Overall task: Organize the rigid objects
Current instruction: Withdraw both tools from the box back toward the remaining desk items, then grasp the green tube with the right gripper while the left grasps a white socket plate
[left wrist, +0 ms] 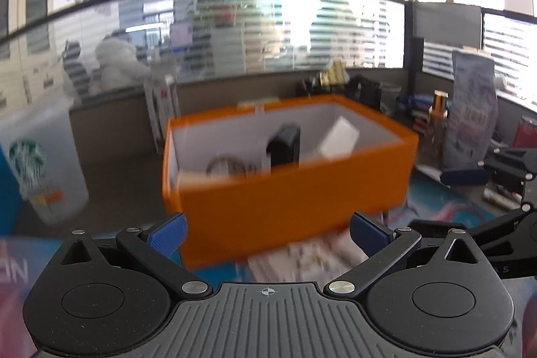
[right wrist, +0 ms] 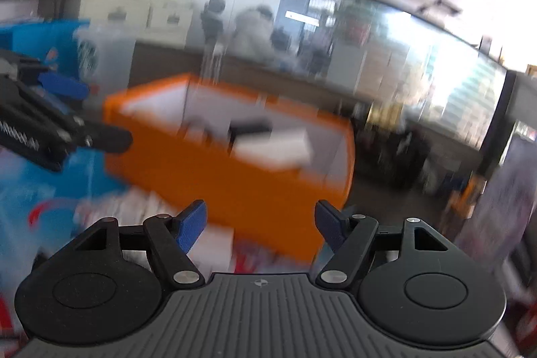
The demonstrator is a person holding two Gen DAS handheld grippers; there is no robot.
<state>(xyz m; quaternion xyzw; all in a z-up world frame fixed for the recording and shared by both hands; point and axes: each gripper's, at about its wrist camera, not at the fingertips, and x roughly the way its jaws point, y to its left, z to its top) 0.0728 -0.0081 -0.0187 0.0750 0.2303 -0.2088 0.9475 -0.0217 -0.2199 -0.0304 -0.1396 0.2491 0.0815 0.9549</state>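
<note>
An orange box (left wrist: pixel 285 197) with a white inside stands open-topped just ahead of my left gripper (left wrist: pixel 268 225). In it are a black upright object (left wrist: pixel 283 146), a tilted white box (left wrist: pixel 339 136) and a round ring-like thing (left wrist: pixel 225 166). The left gripper is open wide, with nothing between its blue pads. From the right wrist view, the orange box (right wrist: pixel 218 176) lies ahead and left of my right gripper (right wrist: pixel 261 212), which is open and empty. The picture is blurred.
A white cup with a green logo (left wrist: pixel 37 156) stands left of the box. Printed papers (left wrist: pixel 312 260) lie in front of it on a colourful mat. Bags and clutter (left wrist: pixel 470 109) crowd the right. A glass partition (left wrist: pixel 268 29) runs behind.
</note>
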